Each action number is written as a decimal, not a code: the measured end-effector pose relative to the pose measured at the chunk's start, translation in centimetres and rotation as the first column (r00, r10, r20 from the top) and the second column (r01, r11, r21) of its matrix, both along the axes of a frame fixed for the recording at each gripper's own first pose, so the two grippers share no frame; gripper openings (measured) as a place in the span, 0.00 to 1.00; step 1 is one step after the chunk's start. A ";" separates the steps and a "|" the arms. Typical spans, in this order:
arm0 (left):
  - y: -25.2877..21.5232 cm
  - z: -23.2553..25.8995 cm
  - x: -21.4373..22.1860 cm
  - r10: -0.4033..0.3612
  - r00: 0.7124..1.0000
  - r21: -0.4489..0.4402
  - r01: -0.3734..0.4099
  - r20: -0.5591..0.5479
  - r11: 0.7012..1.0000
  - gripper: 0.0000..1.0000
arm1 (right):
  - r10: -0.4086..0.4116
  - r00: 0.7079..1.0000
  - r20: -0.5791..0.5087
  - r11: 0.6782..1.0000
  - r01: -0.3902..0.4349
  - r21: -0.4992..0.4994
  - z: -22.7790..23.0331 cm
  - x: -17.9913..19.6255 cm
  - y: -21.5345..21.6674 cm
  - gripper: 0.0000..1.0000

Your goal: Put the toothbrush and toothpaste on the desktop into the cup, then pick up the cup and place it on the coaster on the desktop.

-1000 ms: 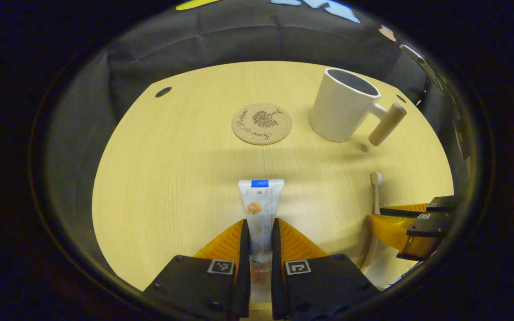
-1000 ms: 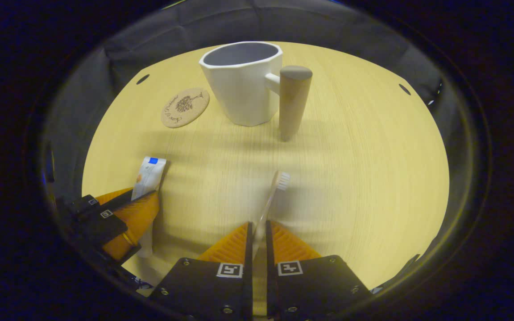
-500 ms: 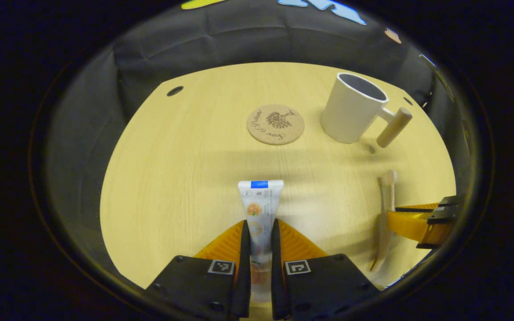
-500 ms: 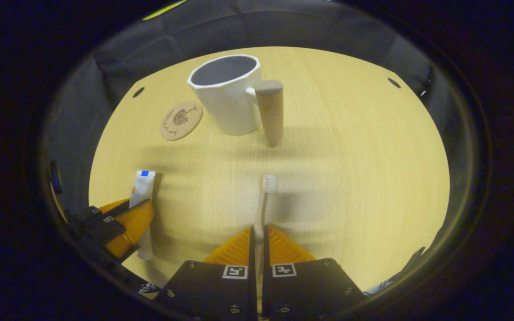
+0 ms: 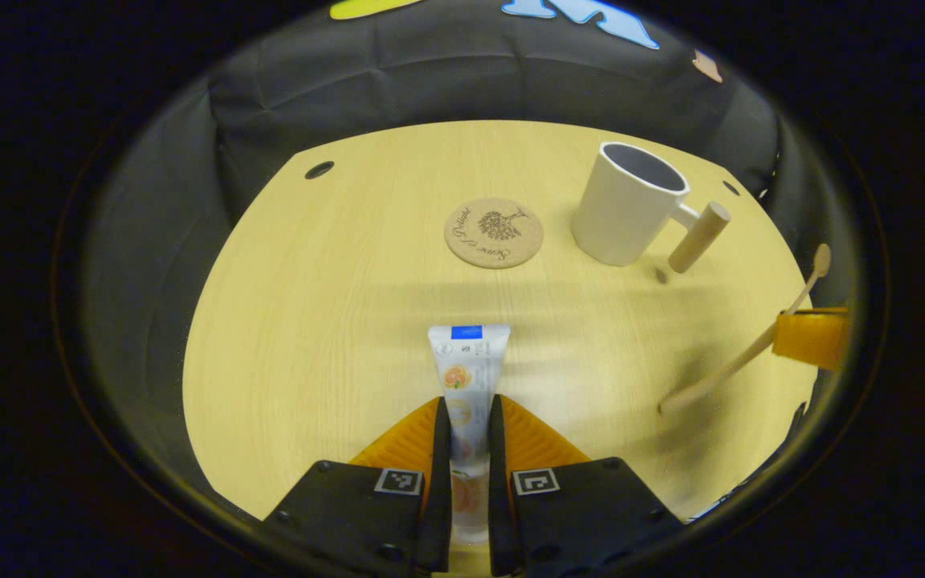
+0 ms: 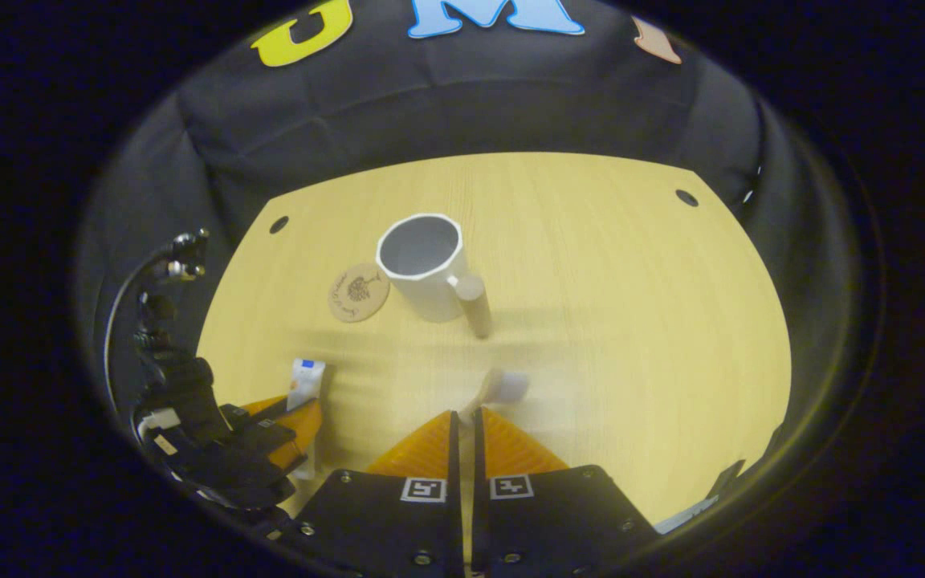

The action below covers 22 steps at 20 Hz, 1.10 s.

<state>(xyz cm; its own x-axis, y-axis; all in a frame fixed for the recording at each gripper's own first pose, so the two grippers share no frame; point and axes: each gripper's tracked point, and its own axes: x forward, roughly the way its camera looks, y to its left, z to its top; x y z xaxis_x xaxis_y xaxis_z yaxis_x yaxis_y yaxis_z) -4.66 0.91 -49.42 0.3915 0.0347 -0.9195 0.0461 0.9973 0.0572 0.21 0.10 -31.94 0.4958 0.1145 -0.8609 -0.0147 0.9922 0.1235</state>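
In the right gripper view, the right gripper [image 6: 465,417] is clenched on the toothbrush [image 6: 497,389], at the bottom centre of the frame. The brush is lifted off the desk [image 6: 631,321]; its head is blurred and leans a little to the right of the fingers. The cup [image 6: 424,266] stands upright above it in the frame, a little left of centre, with its open mouth turned up and its wooden handle [image 6: 474,305] pointing down toward the gripper. So the cup lies straight ahead of the brush head, and I judge that the right gripper is the nearer one to it.

In the left gripper view, the left gripper [image 5: 469,433] is closed on the toothpaste [image 5: 466,377] at the bottom centre. The long axis of the tube points up the frame, with its flat end forward. The cup [image 5: 627,205] is at the upper right here, well apart from the tube, and the coaster [image 5: 494,233] lies just left of it, bare. The toothbrush [image 5: 743,349] hangs slanted at the right edge.

I think the brush must be tipped more upright over the mouth before it is let go.
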 end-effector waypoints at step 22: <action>1.2 3.5 -0.7 0.047 0.993 0.017 -0.049 0.109 0.999 0.27 | 0.069 0.969 0.236 0.998 -0.070 -0.005 9.1 14.1 1.6 0.05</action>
<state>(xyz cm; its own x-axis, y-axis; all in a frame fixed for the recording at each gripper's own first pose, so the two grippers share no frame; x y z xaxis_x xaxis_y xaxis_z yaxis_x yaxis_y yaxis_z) -5.37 2.13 -45.91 0.4861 0.0734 -0.8708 -0.0091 0.9968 0.0789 14.33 1.67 -22.87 0.6750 0.1591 -0.7204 -0.1130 0.9872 0.1121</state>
